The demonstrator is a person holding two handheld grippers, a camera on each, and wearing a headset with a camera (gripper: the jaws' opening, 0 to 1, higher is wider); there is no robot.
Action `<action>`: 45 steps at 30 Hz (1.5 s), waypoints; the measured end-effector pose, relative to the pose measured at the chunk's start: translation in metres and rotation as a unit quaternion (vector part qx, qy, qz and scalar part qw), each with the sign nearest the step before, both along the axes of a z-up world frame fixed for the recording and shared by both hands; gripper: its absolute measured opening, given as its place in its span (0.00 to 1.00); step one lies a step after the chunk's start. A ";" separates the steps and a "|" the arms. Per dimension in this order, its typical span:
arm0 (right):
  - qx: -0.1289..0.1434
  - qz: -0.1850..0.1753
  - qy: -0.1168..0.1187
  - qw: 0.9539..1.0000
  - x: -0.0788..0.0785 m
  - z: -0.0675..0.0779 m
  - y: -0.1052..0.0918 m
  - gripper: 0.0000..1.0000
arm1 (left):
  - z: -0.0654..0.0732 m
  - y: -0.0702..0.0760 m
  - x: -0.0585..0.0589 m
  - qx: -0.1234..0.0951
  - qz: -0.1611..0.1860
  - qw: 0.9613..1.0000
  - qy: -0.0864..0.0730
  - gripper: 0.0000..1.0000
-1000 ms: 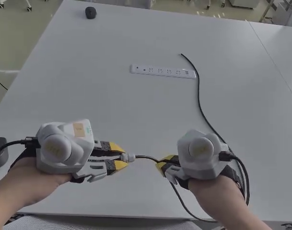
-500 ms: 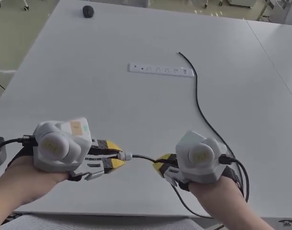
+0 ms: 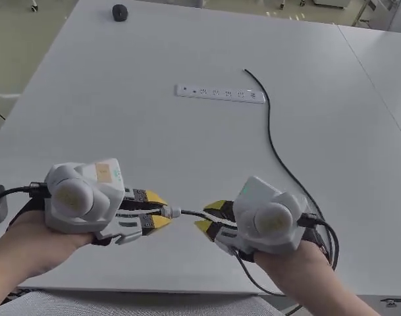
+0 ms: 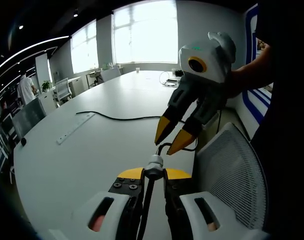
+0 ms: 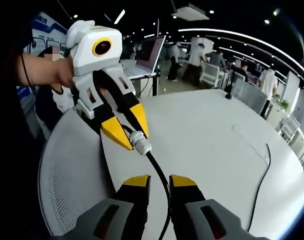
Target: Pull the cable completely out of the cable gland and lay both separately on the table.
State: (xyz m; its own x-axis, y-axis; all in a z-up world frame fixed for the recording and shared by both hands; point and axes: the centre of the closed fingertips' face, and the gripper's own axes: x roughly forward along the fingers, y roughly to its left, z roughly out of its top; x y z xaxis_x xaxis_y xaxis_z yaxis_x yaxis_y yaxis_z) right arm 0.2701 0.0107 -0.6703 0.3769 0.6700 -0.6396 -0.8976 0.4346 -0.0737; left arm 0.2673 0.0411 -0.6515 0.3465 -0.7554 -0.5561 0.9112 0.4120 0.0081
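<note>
Cable (image 3: 190, 214): hanging in the air over the near edge of the table (image 3: 187, 145), threaded through the cable gland (image 3: 170, 212) and running across to the right tongs (image 3: 207, 216).
Gland position: sitting at the tips of the left tongs (image 3: 162, 212), white head poking out past them and off the table.
Risk, slip: right tongs are not pinching the cable, so a pull from here is probably sliding along it and moving nothing.
Risk, gland: a hard tug could be twisting the gland out of the left jaws, since it is sitting right at the tips.
Risk, snag: in the left gripper view the cable's tail is running back between the left jaws, so it may be catching there while feeding through.
Risk, drop: work is happening close to the table edge with a mesh chair back (image 4: 226, 165) below, so a freed part could be falling off the table.
Grip, left tongs: closed down on the gland, yellow tips pressing it on both sides.
Grip, right tongs: parted a little, cable passing through the gap, holding nothing.
</note>
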 end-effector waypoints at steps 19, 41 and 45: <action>-0.039 0.055 -0.062 0.996 0.000 0.008 0.021 0.02 | 0.002 -0.002 -0.003 -0.005 -0.001 1.000 0.001 0.15; -0.012 -0.022 0.010 1.000 0.006 -0.006 -0.005 0.00 | 0.004 -0.006 -0.004 -0.003 -0.011 1.000 -0.008 0.15; -0.004 -0.039 0.027 0.999 0.006 -0.007 -0.008 0.00 | 0.005 -0.006 -0.003 -0.004 -0.012 1.000 -0.009 0.15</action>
State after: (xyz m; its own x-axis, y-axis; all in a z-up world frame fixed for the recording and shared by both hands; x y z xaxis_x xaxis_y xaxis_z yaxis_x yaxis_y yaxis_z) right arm 0.2763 0.0025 -0.6777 0.3930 0.6339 -0.6662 -0.8635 0.5033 -0.0305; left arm 0.2640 0.0355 -0.6470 0.3378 -0.7681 -0.5439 0.9206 0.3901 0.0209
